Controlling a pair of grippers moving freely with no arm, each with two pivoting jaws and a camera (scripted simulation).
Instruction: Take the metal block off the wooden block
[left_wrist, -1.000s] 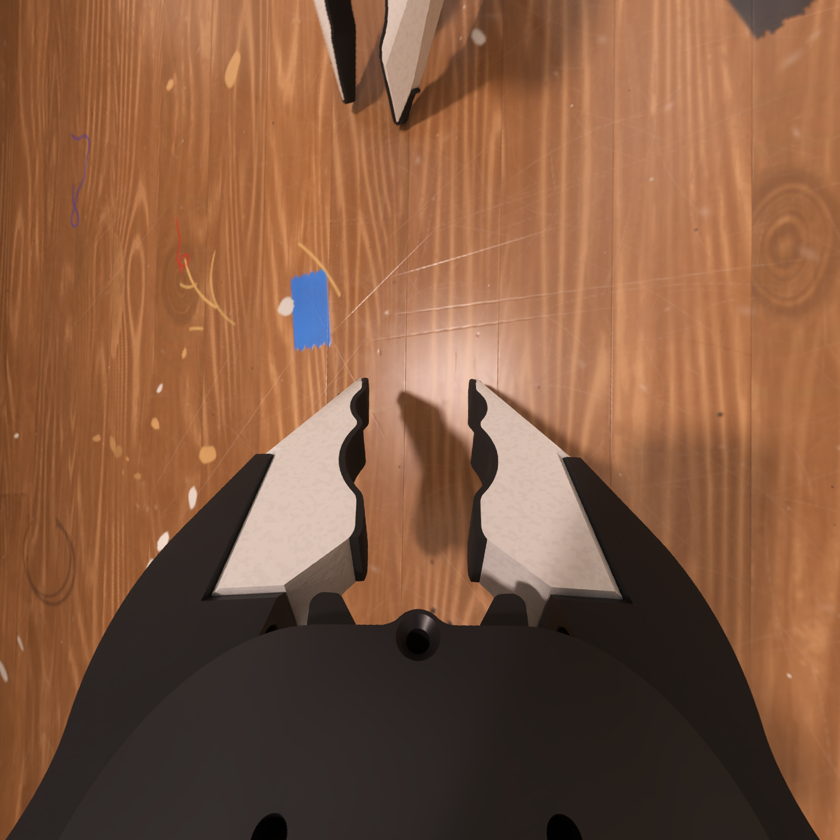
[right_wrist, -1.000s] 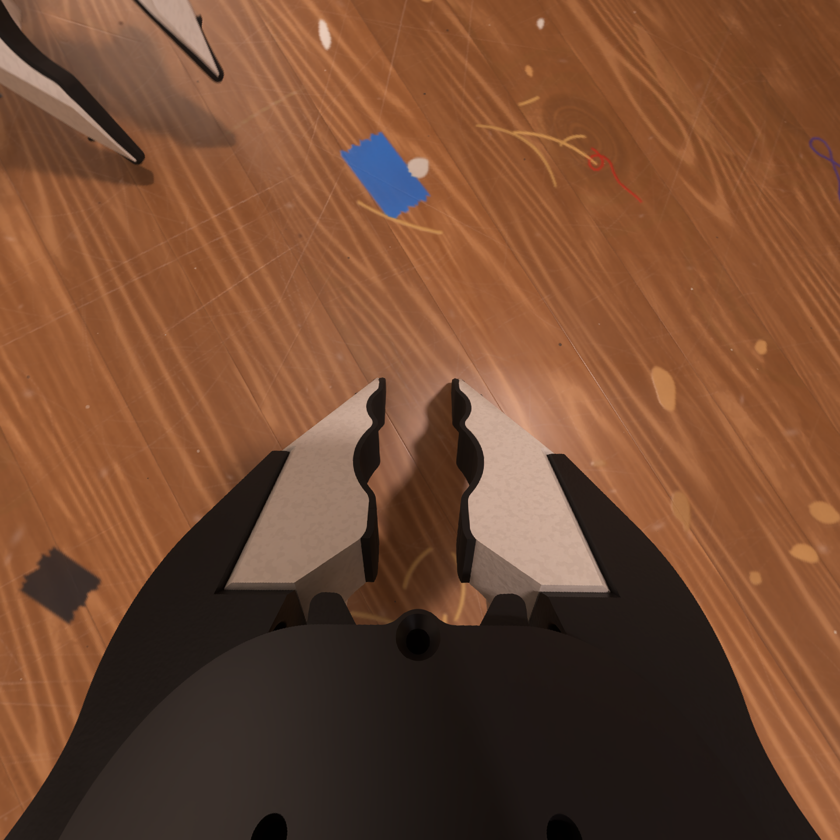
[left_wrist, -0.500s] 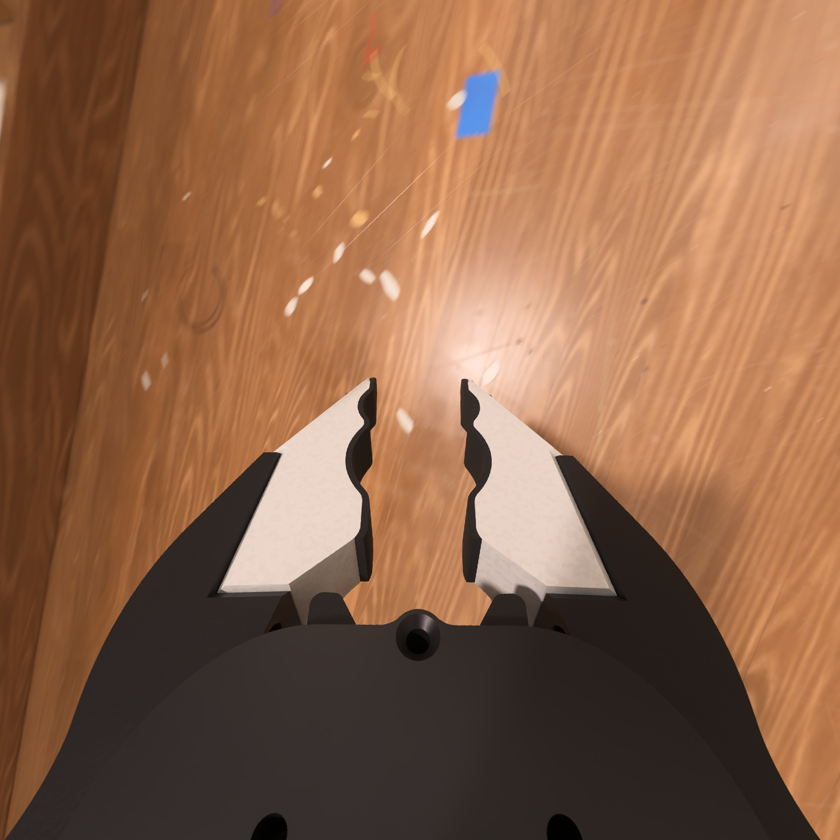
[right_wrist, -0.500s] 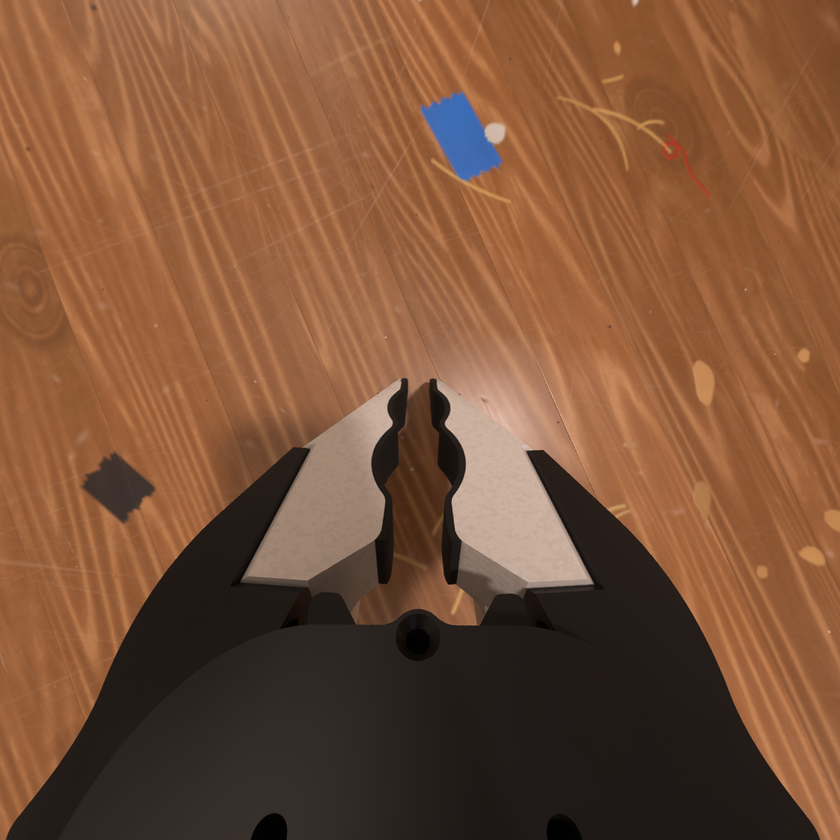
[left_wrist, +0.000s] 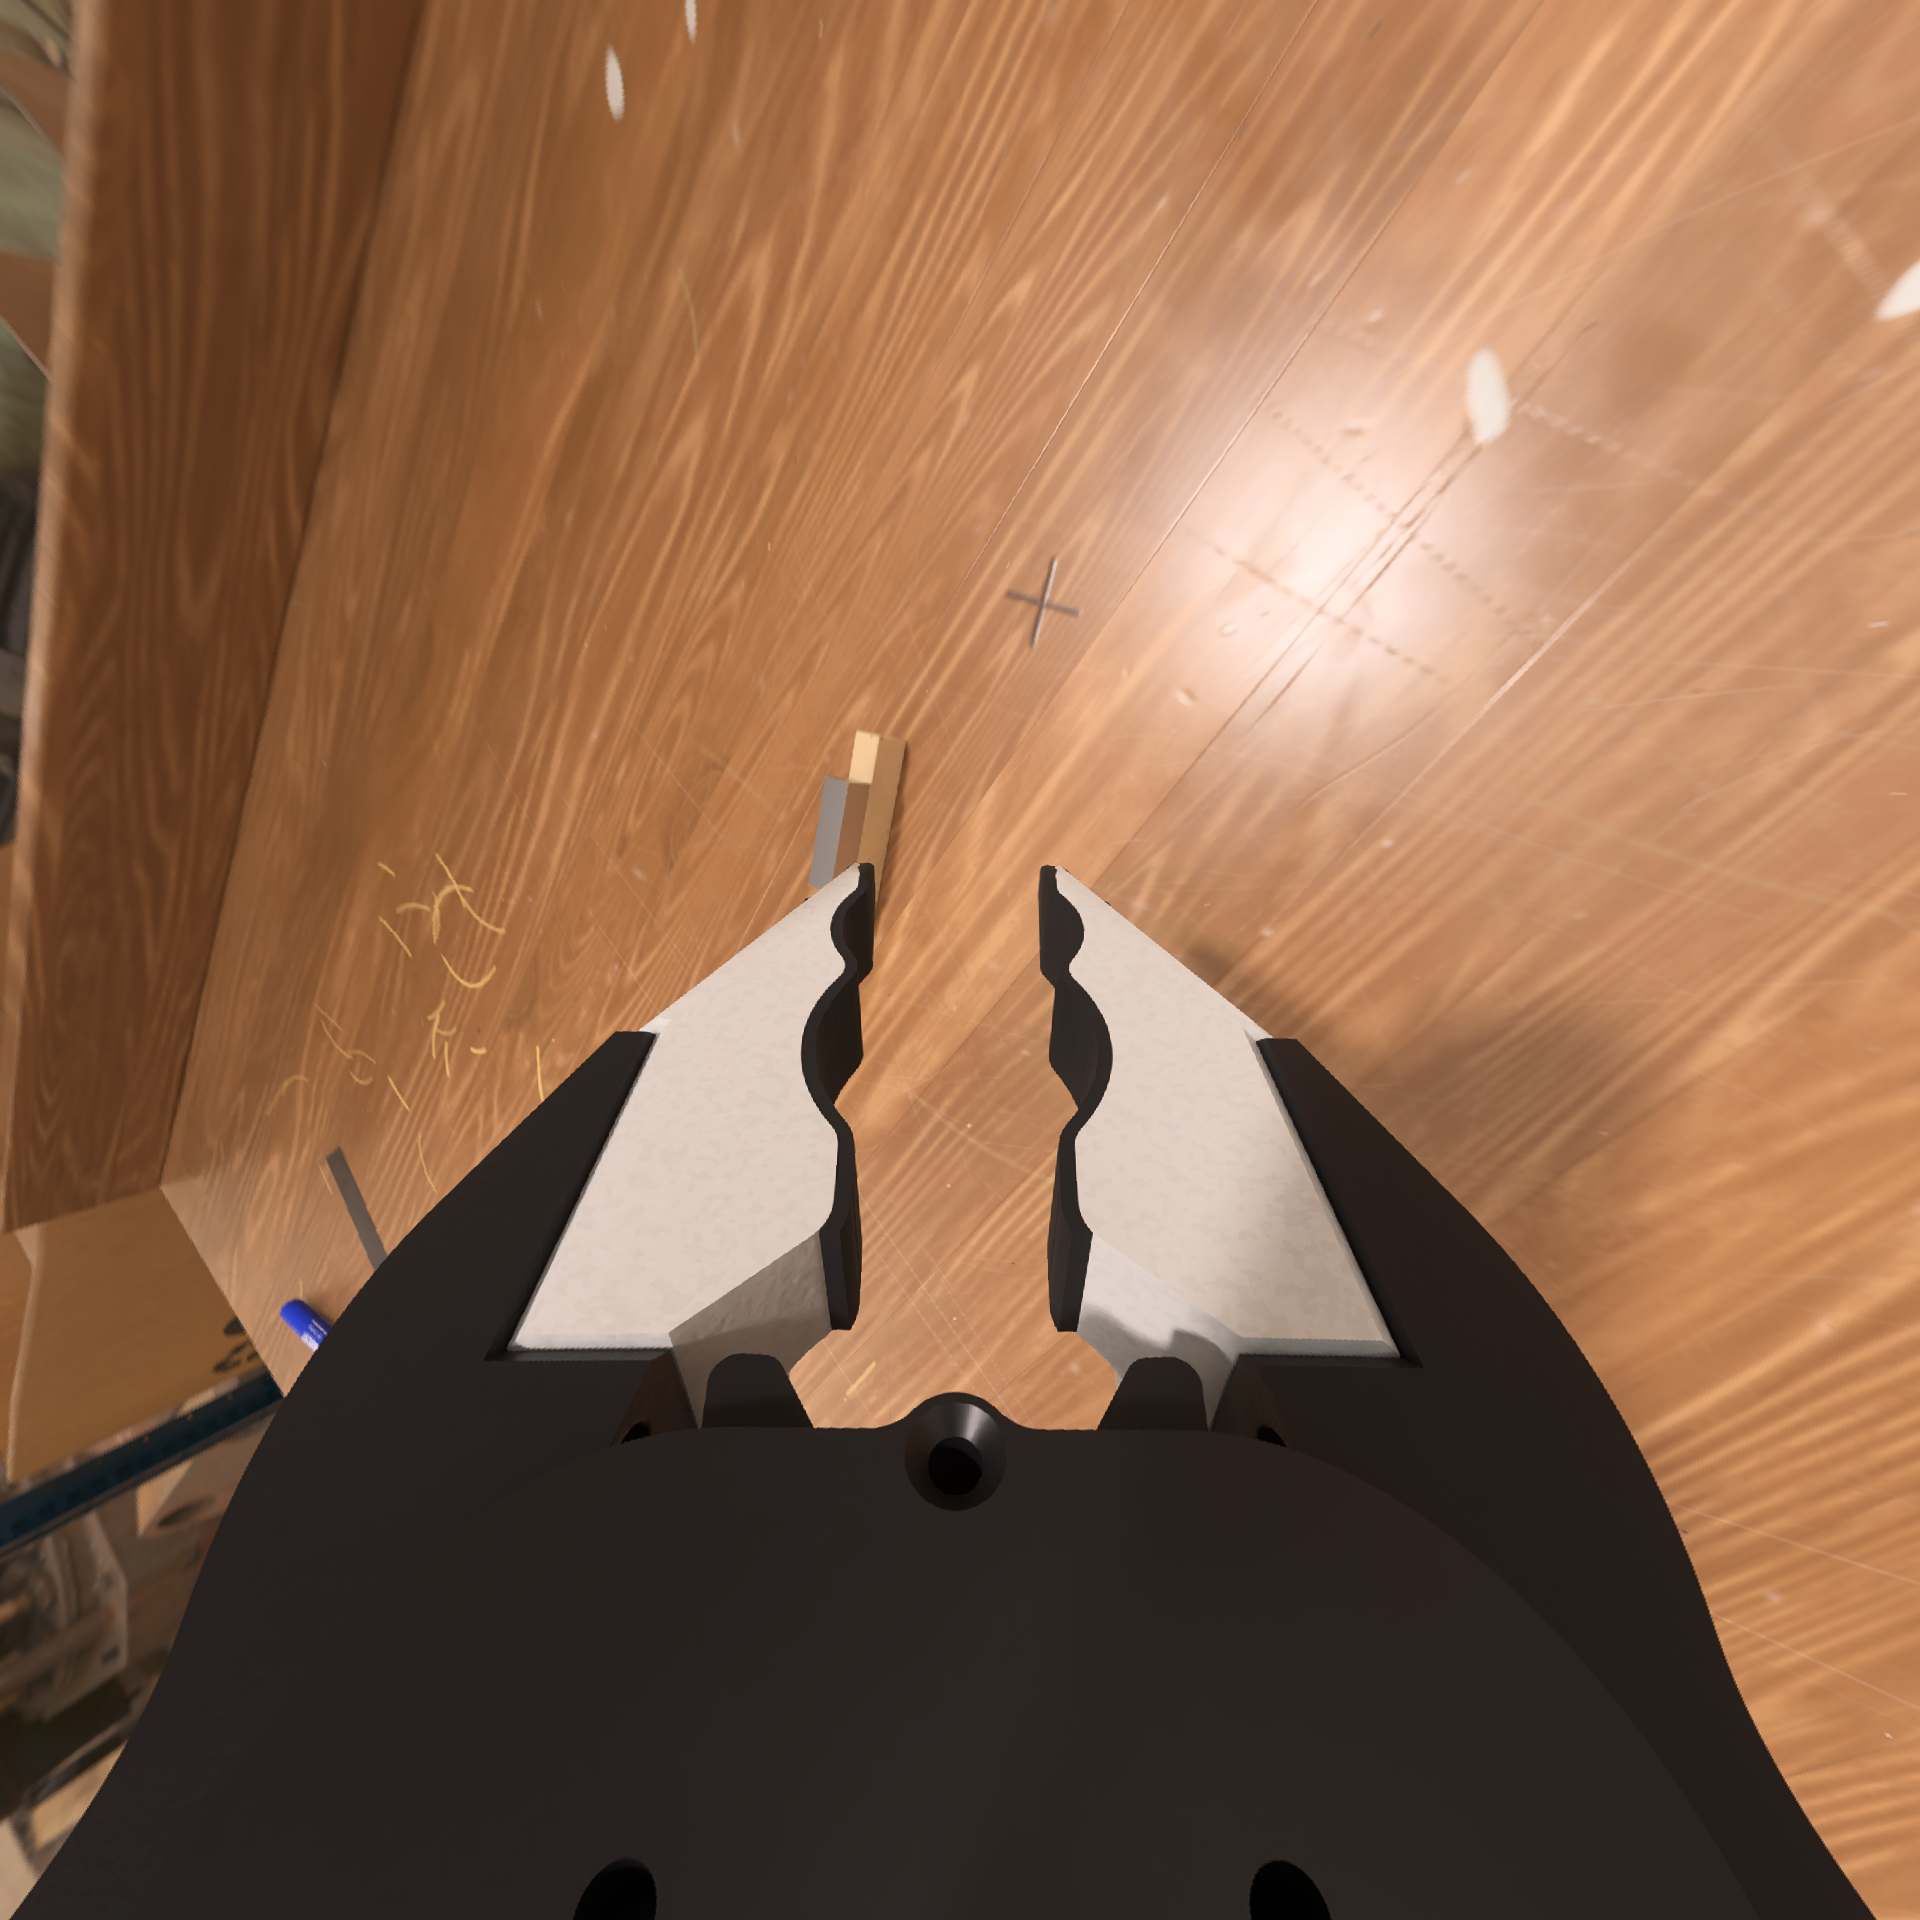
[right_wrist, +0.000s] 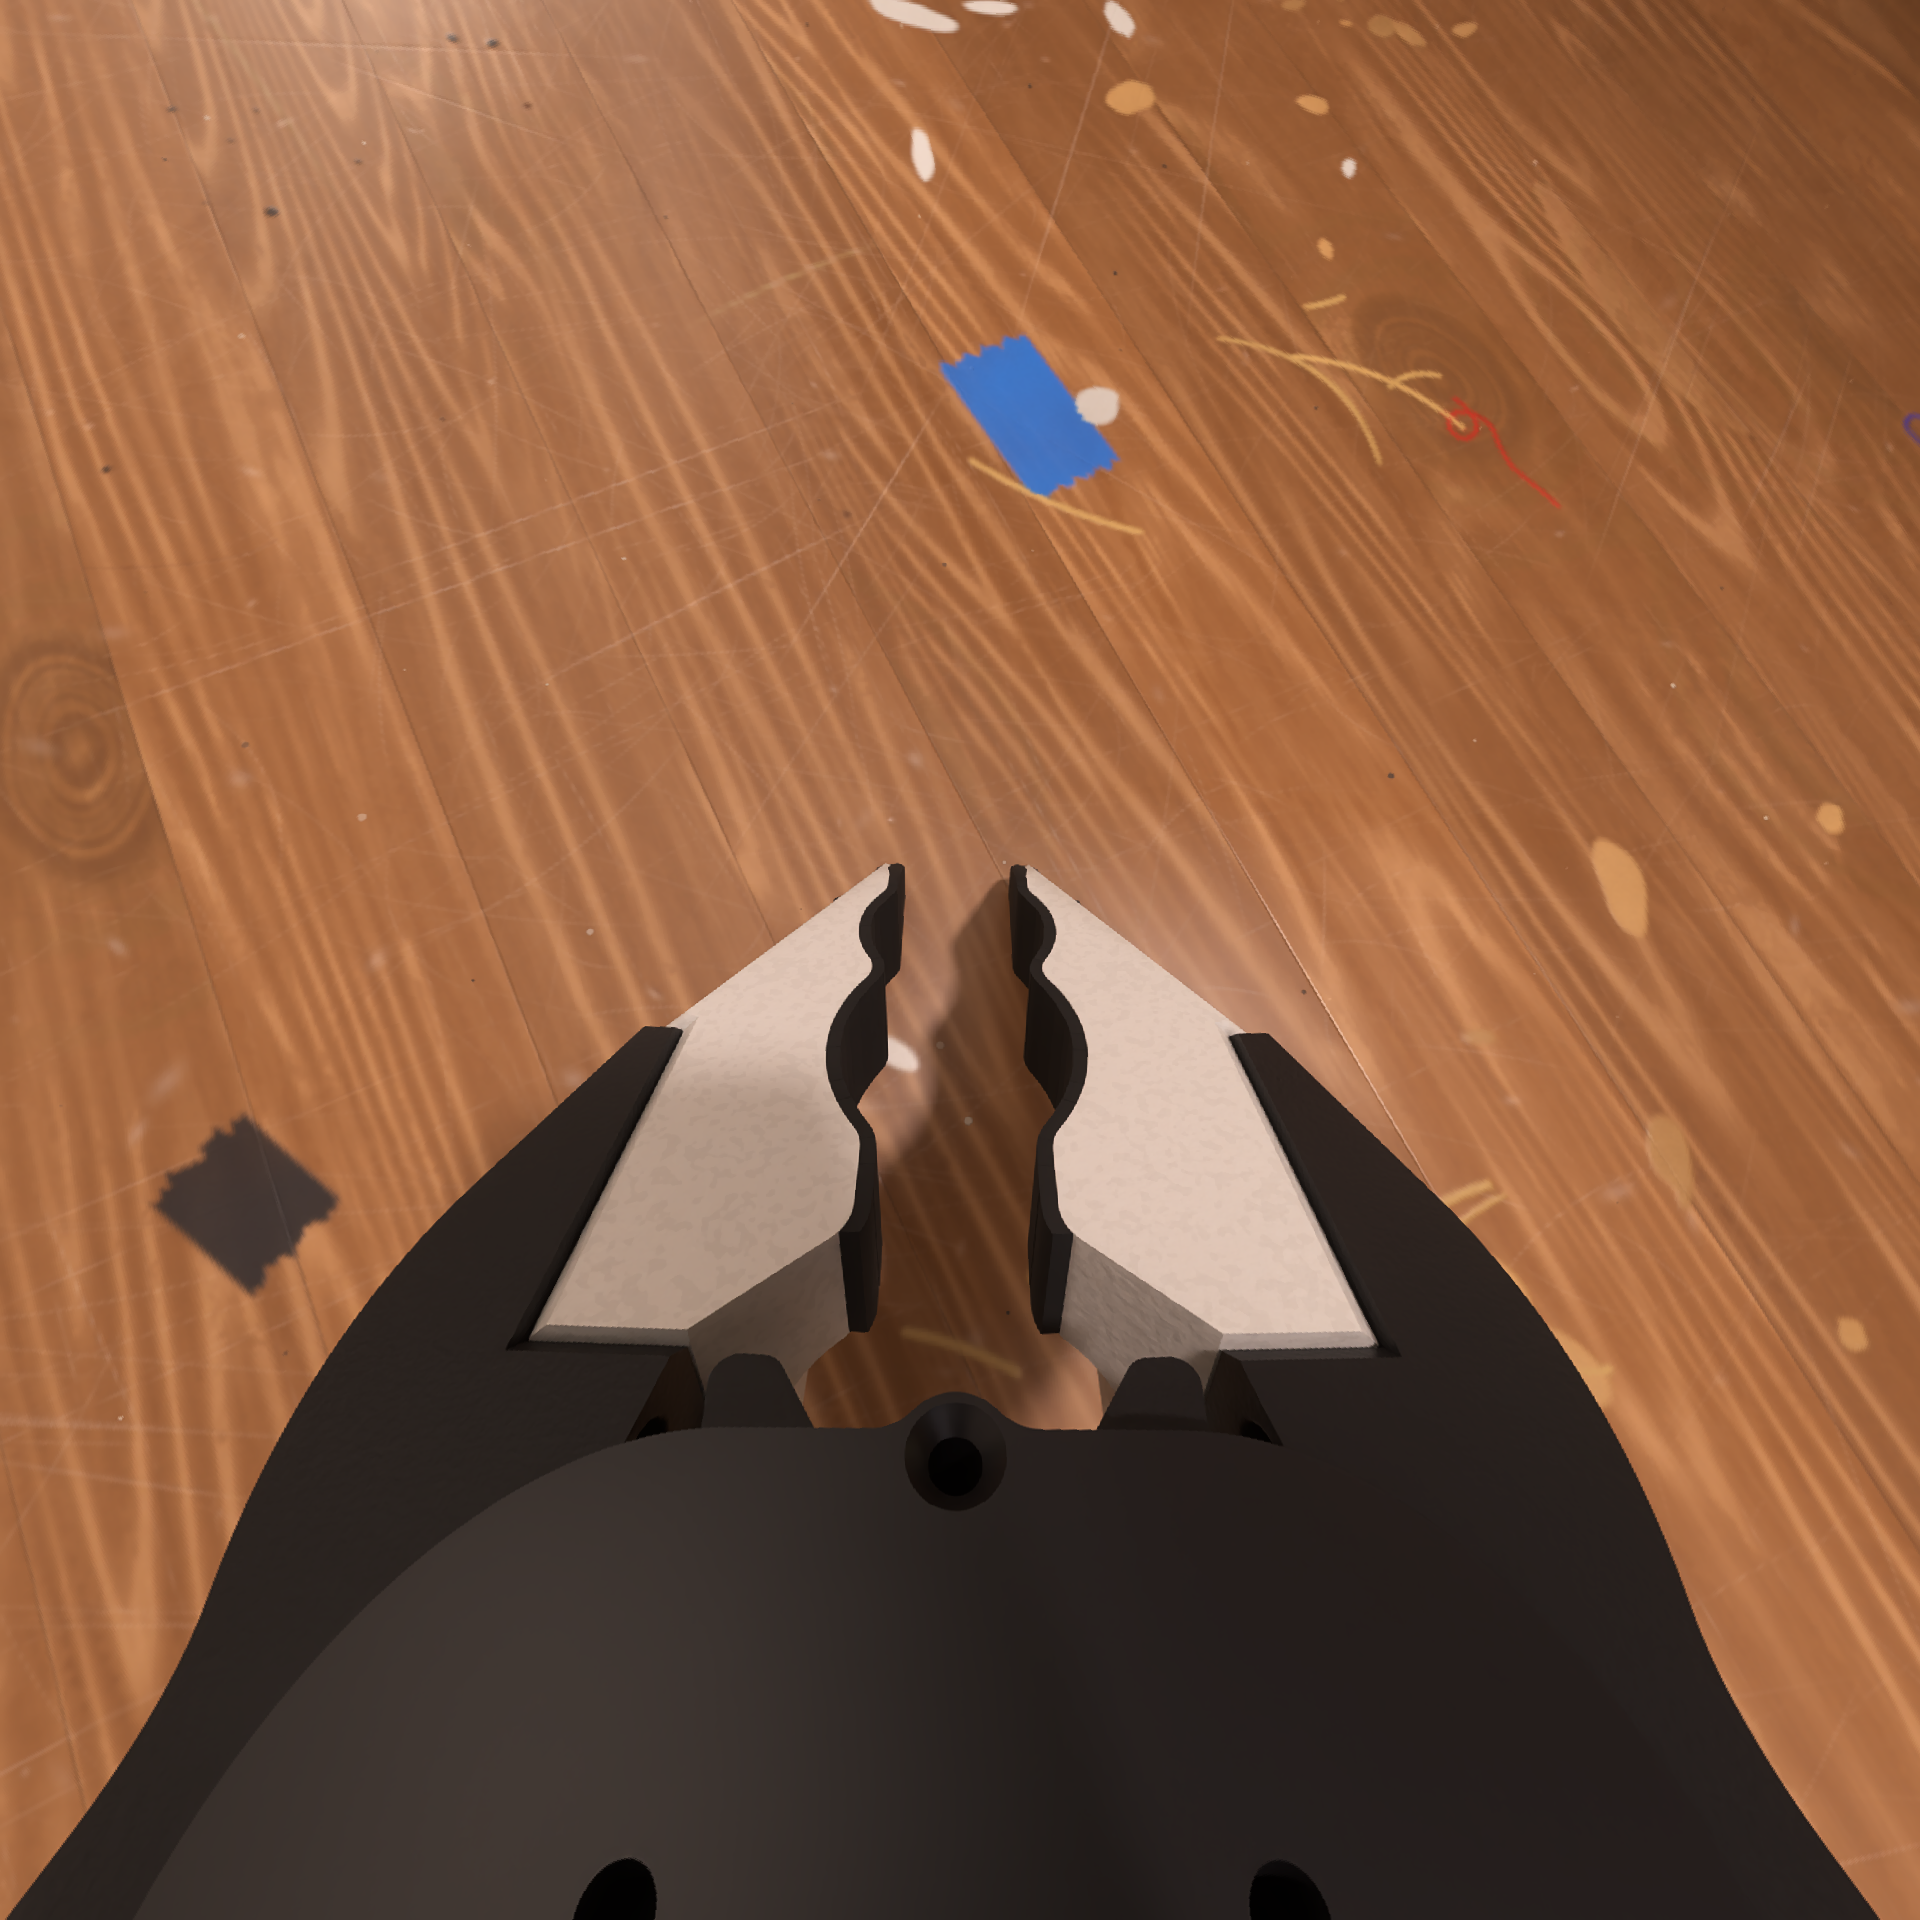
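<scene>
In the left wrist view a small grey metal block (left_wrist: 830, 834) lies against a light wooden block (left_wrist: 875, 798) on the wooden table. The view is rolled, so the pair looks sideways, with the metal block on the image-left side of the wooden one. My left gripper (left_wrist: 954, 878) is open and empty. Its left fingertip (left_wrist: 847, 902) is just short of the blocks and hides their near end. My right gripper (right_wrist: 958, 878) is empty with its jaws a narrow gap apart, low over bare table. The blocks do not show in the right wrist view.
The table edge (left_wrist: 208, 644) runs down the left of the left wrist view, with a cardboard box (left_wrist: 94, 1330) and a blue pen (left_wrist: 304, 1325) beyond it. A pencilled cross (left_wrist: 1042, 603) lies past the blocks. Blue tape (right_wrist: 1029, 416) and dark tape (right_wrist: 244, 1205) are stuck on the table.
My left gripper has swung toward the table edge, bringing the blocks into view at its left fingertip. My right gripper's jaws nearly closed, then parted again a little.
</scene>
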